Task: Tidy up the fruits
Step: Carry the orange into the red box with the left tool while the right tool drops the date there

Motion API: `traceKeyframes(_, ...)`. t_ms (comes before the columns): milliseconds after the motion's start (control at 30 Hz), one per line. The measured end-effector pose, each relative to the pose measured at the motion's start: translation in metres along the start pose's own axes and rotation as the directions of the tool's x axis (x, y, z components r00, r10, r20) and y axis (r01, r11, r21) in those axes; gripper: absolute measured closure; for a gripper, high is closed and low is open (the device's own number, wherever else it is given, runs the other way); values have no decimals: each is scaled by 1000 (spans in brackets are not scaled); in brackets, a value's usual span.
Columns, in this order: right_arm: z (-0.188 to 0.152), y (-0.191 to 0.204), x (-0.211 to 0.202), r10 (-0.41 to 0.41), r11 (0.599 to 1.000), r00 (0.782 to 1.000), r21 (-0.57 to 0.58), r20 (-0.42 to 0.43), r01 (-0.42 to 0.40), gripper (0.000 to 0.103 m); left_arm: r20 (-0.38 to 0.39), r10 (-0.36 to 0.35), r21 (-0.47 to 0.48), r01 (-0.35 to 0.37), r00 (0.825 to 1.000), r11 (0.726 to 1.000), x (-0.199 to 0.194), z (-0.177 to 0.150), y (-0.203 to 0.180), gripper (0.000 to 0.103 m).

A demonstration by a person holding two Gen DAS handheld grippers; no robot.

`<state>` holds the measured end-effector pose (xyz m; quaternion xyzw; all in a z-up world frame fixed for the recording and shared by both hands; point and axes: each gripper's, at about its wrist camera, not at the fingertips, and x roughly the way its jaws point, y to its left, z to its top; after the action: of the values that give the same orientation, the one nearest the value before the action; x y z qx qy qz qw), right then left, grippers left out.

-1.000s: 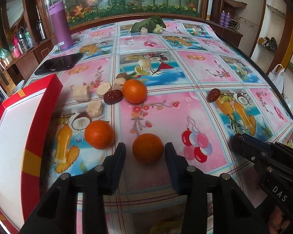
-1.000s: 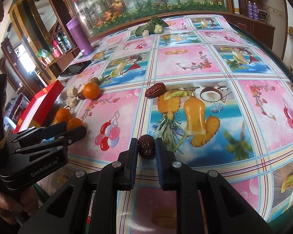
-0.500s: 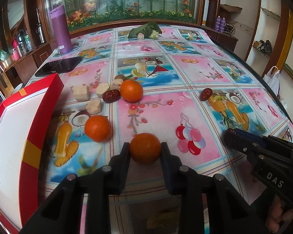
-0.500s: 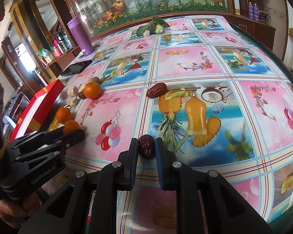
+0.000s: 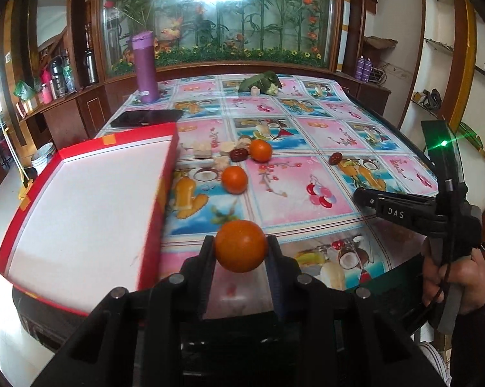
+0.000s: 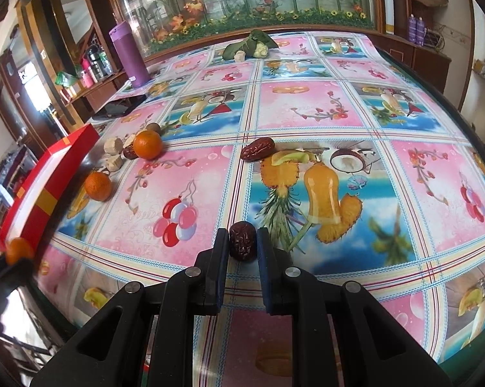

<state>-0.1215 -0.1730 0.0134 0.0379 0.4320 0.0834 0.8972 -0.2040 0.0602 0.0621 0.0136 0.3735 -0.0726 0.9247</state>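
The left hand-held gripper point(image 5: 240, 247) is clamped on an orange point(image 5: 240, 245), held above the worktop point(image 5: 306, 216) edge beside a red tray point(image 5: 158, 193). The right hand-held gripper point(image 6: 241, 245) is clamped on a date point(image 6: 241, 241) resting on the worktop.

Three oranges: one point(image 5: 240, 251) low in the left wrist view's centre, one point(image 5: 234, 179) mid-frame, one point(image 5: 260, 150) just above it. Three red dates: one point(image 6: 241, 245) at the right wrist view's lower centre, one point(image 6: 257, 148) above the middle, one point(image 6: 129, 152) at centre left against an orange. Pale beige chunks point(image 5: 202, 149) sit left of centre in the left wrist view, about four; the exact count is unclear. One red tray point(image 5: 163, 174) at left. One purple bottle point(image 5: 145, 67) upper left. One dark phone point(image 5: 146, 117) below it. One green leafy bundle point(image 5: 261, 81) at top centre.
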Motion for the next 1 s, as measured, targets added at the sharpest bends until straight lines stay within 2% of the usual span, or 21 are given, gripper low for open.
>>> traceKeyframes(200,-8,24,-2,-7,999,1000,-50,11,7,87,61,92,-73,-87,994,994,-32,-5,51,70)
traceKeyframes(367,-10,45,1,1,997,1000,-81,1,-1,87,97,190,-145,-175,977,974,-40,1,95,70)
traceKeyframes(533,-12,62,-1,18,995,1000,-99,-12,-20,87,61,258,-196,-242,964,950,-26,-4,128,70)
traceKeyframes(700,-7,81,-8,71,991,997,-113,-13,-72,87,9,269,-242,-259,963,935,-10,-16,144,70)
traceKeyframes(1000,11,132,-23,224,965,975,-144,1,-221,87,-41,249,-245,-252,968,936,-1,-24,150,70)
